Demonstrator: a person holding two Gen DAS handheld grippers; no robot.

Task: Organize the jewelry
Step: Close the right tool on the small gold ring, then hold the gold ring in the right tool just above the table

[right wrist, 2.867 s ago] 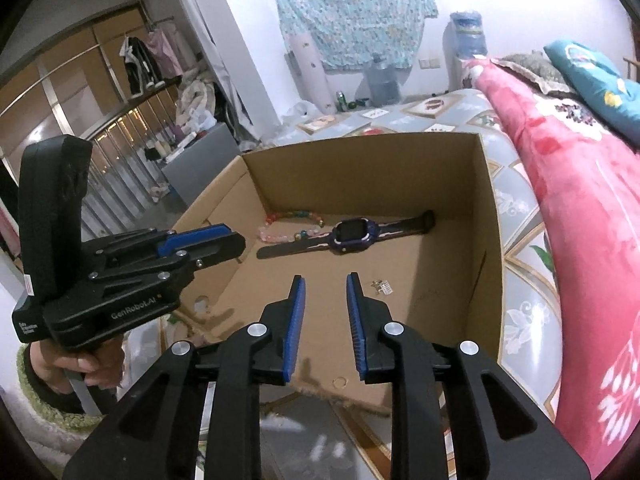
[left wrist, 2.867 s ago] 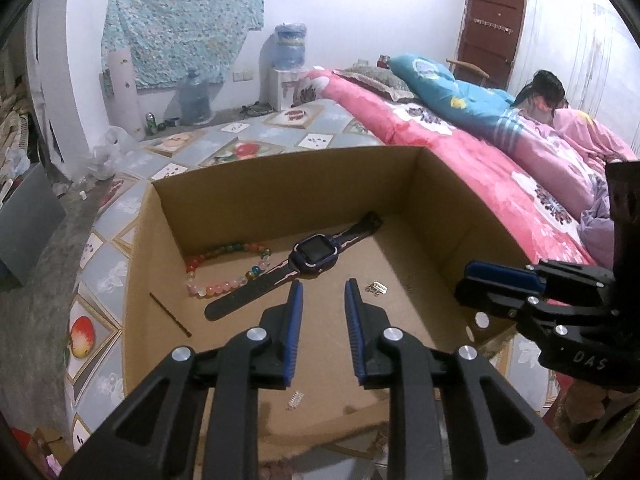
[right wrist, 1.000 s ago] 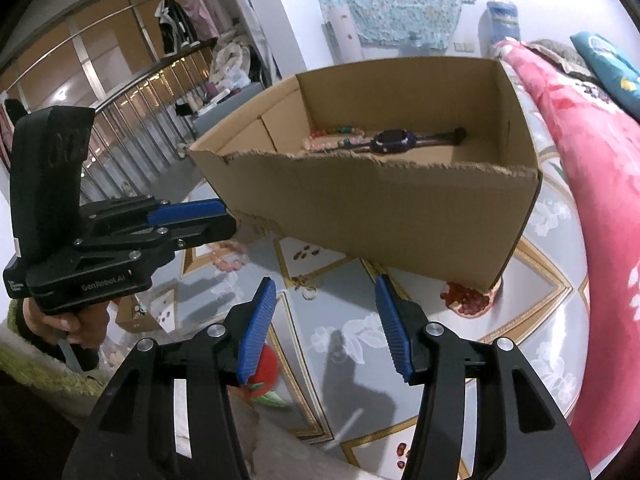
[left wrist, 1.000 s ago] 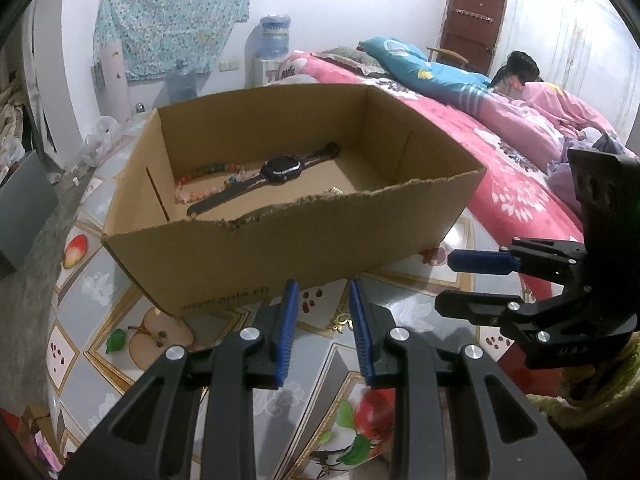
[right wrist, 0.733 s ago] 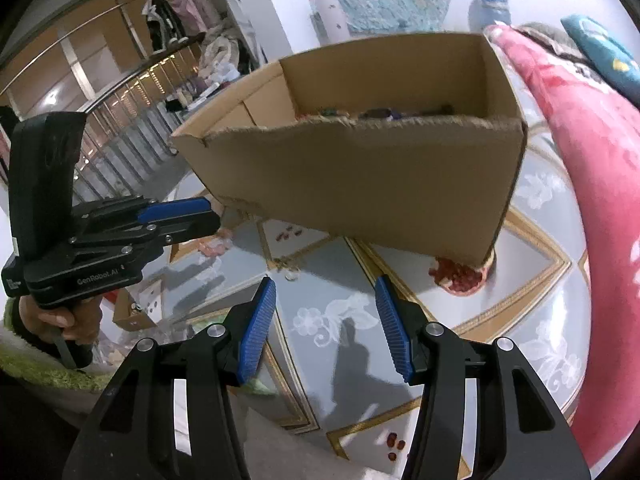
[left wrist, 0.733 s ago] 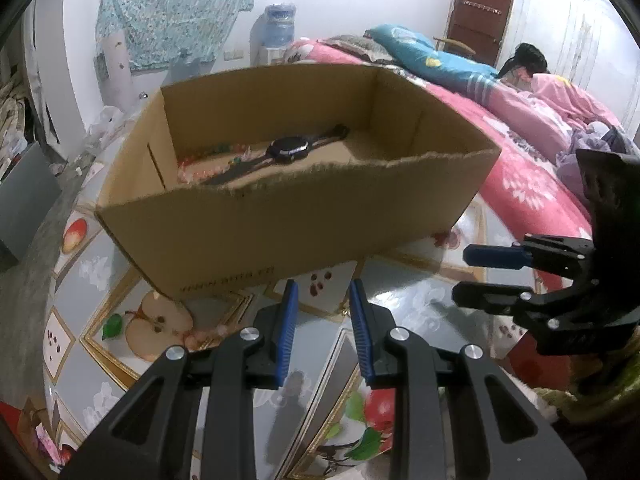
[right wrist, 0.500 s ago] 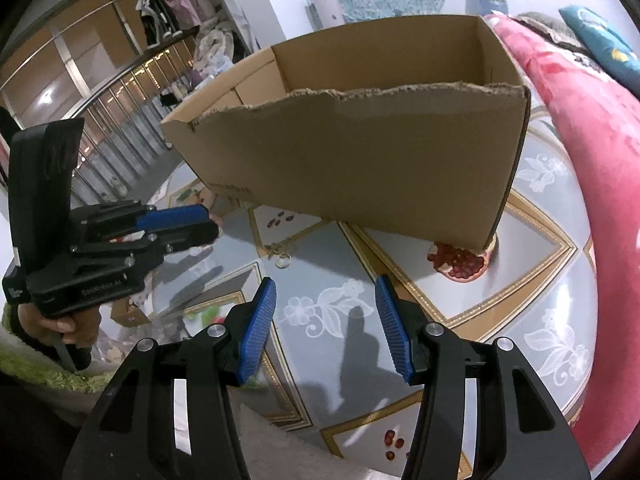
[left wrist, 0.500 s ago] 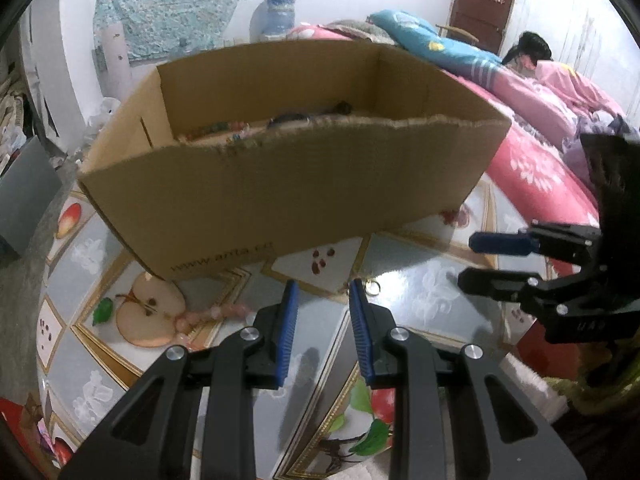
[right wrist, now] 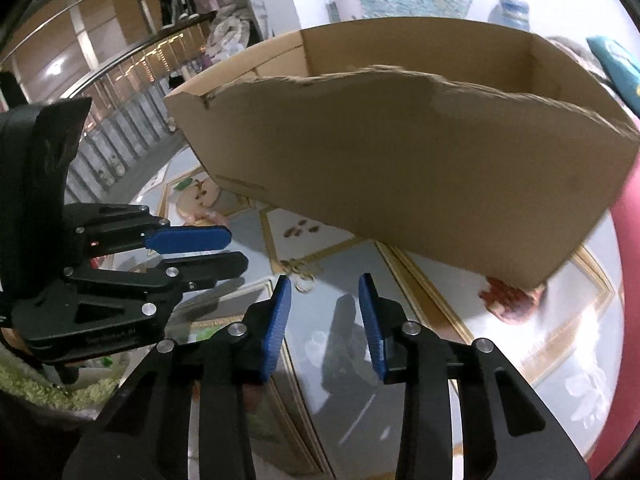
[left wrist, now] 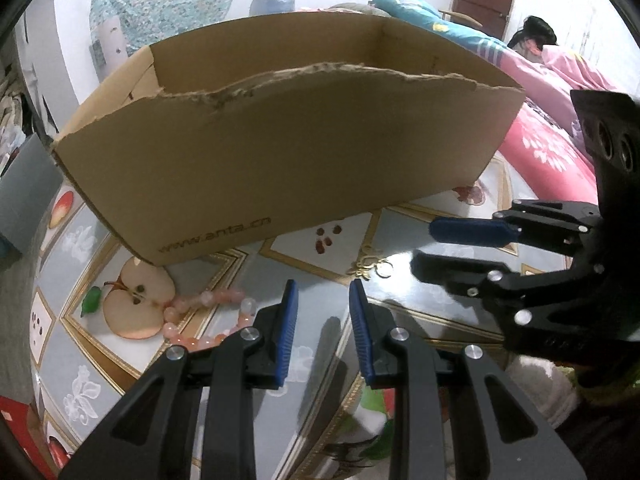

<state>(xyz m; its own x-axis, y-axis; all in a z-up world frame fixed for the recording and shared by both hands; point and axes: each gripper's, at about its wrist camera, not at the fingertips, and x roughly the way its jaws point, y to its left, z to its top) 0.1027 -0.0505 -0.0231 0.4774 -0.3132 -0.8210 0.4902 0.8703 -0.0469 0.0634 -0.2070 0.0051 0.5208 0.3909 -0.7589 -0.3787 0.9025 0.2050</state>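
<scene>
A gold ring (left wrist: 383,270) (right wrist: 303,285) lies on the glossy fruit-print tabletop (left wrist: 320,364) in front of the cardboard box (left wrist: 280,152) (right wrist: 400,168). A pink bead bracelet (left wrist: 204,306) lies left of it, beside the printed apple. My left gripper (left wrist: 322,286) hangs low over the table, open and empty, between bracelet and ring. My right gripper (right wrist: 324,280) (left wrist: 428,246) points at the ring; its jaws are closing with nothing between them, the ring just ahead of the tips. The box's torn near wall hides its inside.
A bed with a pink quilt (left wrist: 552,140) runs along the right, and a person (left wrist: 536,40) lies on it. A metal railing (right wrist: 120,120) stands at the left. The table's near edge is close below both grippers.
Both grippers have come down from above the box to the table in front of it, so its contents have dropped out of sight. The right jaws have narrowed.
</scene>
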